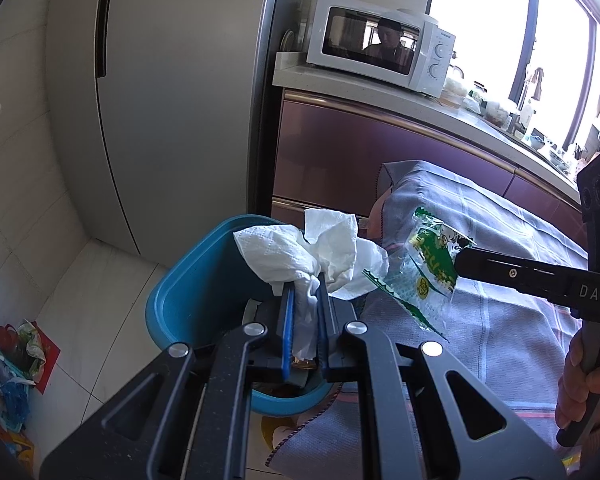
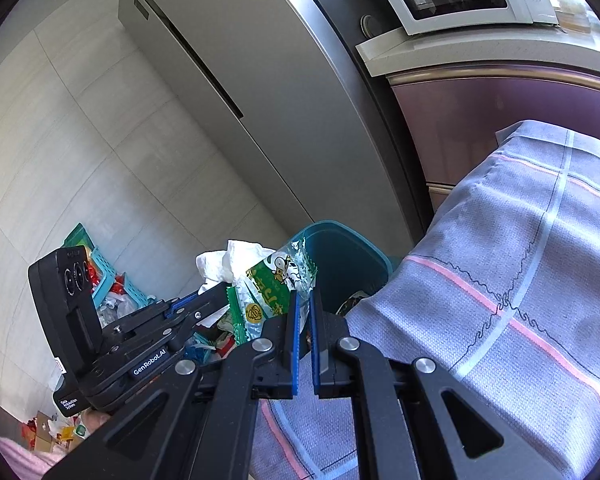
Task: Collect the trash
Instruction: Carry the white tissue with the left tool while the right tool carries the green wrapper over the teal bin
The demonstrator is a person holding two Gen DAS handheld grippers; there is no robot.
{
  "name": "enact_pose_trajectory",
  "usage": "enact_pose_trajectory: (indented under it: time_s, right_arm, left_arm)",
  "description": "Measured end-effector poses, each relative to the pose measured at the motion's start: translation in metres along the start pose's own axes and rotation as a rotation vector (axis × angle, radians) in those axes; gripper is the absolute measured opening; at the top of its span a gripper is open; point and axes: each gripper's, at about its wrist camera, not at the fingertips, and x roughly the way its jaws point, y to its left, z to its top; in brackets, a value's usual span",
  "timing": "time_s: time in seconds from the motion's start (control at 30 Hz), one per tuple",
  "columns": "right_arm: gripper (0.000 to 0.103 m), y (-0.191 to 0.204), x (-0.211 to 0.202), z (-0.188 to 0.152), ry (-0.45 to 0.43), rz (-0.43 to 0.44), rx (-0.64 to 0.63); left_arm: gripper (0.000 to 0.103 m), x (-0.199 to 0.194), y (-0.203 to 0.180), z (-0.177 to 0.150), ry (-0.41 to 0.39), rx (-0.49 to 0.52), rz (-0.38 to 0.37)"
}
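My left gripper [image 1: 305,280] is shut on a crumpled white paper towel [image 1: 300,252] and holds it over the blue trash bin [image 1: 196,280]. My right gripper [image 2: 305,295] is shut on a clear plastic wrapper with green print [image 2: 274,280], held above the bin's rim [image 2: 340,232]. In the left wrist view the wrapper [image 1: 424,264] hangs from the right gripper's fingers [image 1: 500,270] beside the towel. In the right wrist view the towel [image 2: 230,260] and the left gripper [image 2: 216,294] sit just left of the wrapper. Some trash shows inside the bin.
A table under a grey-blue checked cloth [image 2: 520,280] stands right of the bin. A grey fridge [image 1: 172,100] and purple cabinets [image 1: 360,148] with a microwave [image 1: 380,44] are behind. Bags and a teal basket [image 2: 108,280] lie on the tiled floor at left.
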Motion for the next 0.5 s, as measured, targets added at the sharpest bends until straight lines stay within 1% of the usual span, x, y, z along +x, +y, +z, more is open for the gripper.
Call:
enact_pose_trajectory:
  time_s: [0.5]
  right_arm:
    - [0.004, 0.001, 0.016, 0.003, 0.032, -0.004, -0.003]
  left_arm:
    - [0.010, 0.013, 0.007, -0.003, 0.022, -0.022, 0.022]
